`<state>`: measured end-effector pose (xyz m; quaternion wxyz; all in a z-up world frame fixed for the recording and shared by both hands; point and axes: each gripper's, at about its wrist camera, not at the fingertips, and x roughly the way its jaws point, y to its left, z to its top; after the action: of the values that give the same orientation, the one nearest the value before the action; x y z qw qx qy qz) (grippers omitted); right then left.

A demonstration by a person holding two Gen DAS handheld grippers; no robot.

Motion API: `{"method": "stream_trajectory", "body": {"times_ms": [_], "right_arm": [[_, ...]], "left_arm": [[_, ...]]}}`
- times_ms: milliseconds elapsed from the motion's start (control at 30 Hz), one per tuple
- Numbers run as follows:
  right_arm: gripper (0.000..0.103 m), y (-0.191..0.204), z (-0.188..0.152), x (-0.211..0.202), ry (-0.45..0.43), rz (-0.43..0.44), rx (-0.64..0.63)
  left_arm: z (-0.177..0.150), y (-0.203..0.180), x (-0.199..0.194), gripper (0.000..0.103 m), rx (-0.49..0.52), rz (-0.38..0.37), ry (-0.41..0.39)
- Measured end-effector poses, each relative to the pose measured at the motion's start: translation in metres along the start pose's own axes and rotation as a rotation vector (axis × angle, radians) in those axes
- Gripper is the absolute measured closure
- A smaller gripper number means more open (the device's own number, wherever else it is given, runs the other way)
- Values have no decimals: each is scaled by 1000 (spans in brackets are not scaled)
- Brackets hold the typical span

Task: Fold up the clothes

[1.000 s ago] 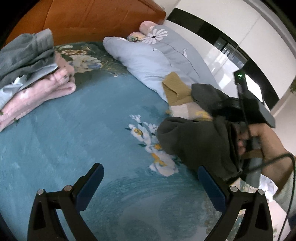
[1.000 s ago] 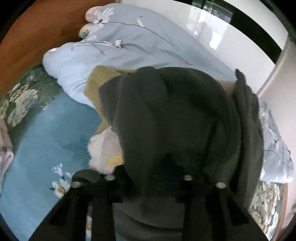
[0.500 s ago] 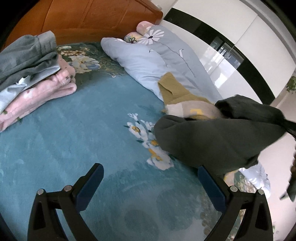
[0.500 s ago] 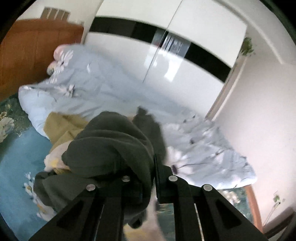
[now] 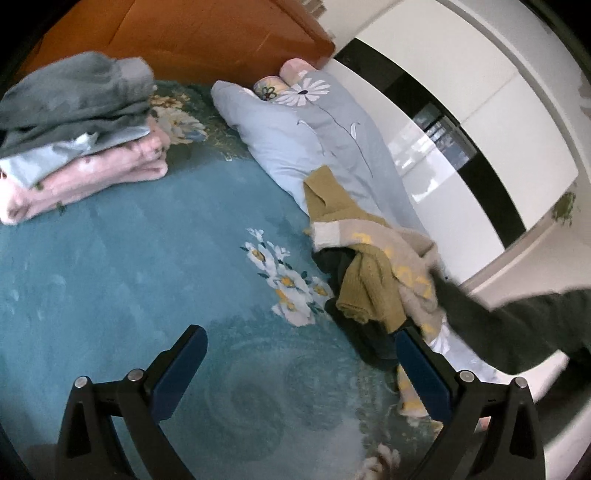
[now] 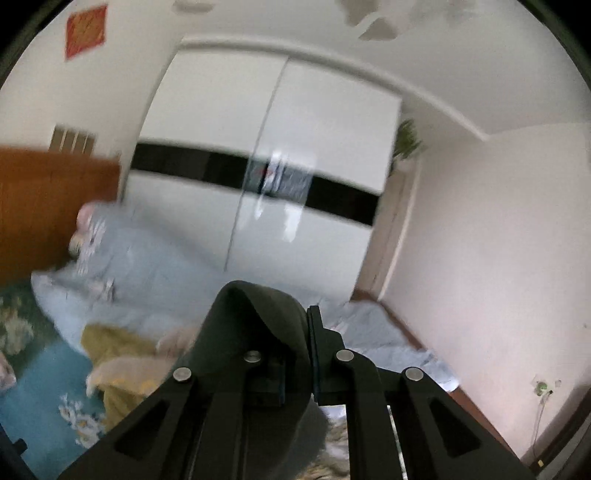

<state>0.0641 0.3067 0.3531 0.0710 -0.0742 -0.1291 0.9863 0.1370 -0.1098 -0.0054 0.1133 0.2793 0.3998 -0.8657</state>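
Note:
My right gripper [image 6: 301, 354] is shut on a dark grey-green garment [image 6: 255, 321], held up off the bed; the same garment [image 5: 517, 332] stretches in from the right in the left wrist view. My left gripper [image 5: 299, 365] is open and empty, low over the teal floral bedspread [image 5: 129, 266]. A heap of unfolded clothes, with an olive knit [image 5: 365, 291] and a beige sweater [image 5: 399, 243], lies just beyond its right finger. A folded stack [image 5: 74, 122] of grey and pink clothes sits at the far left.
A pale blue duvet [image 5: 306, 136] lies along the bed's far side, with pillows by the orange headboard [image 5: 207, 33]. A white wardrobe with a black band [image 6: 266, 177] stands behind the bed. The bed's right edge [image 6: 406, 328] runs by the wall.
My right gripper has lifted and swung up and right, pulling the dark garment off the heap. The olive and beige clothes beneath now show. My left gripper has barely moved.

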Motion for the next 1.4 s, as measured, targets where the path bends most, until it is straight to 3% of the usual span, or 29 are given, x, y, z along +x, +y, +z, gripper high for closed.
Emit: {"method": "stream_trajectory", "body": {"times_ms": [100,200,400,467,600,733,800,867,1067,1200,1400], "right_arm": [[93,-33,35,-53,-113,-39,-31],[93,-37,63,-93,-196,-28,-98],[93,37,53,-86,-153,222,-218],[93,94,17,-54,-38,355,-246],[93,211,-58,12,211,625,-299],[93,308,-174,30,479,763,-344],[93,331,-216,38,566,781,-362],[93,334,-234,36,587,779,-348],[93,330,-205,74,558,711,-281],[92,319,-218,91,606,684,-241],[92,302,-239,114,679,645,-181]], "left_arm": [[0,-2,-5,0,3,-26,-7],[-2,-13,-10,0,51,-48,-18],[-5,-18,-28,0,65,-75,-45],[-6,-16,-42,0,61,-108,-61],[1,-21,-59,0,145,-105,-45],[4,-22,-73,0,249,-34,-74],[4,-19,-77,0,285,-10,-81],[6,-10,-74,0,270,-2,-52],[5,0,-34,0,138,-34,59],[3,4,-5,0,49,-59,136],[-11,3,28,0,-31,-35,265]]}}
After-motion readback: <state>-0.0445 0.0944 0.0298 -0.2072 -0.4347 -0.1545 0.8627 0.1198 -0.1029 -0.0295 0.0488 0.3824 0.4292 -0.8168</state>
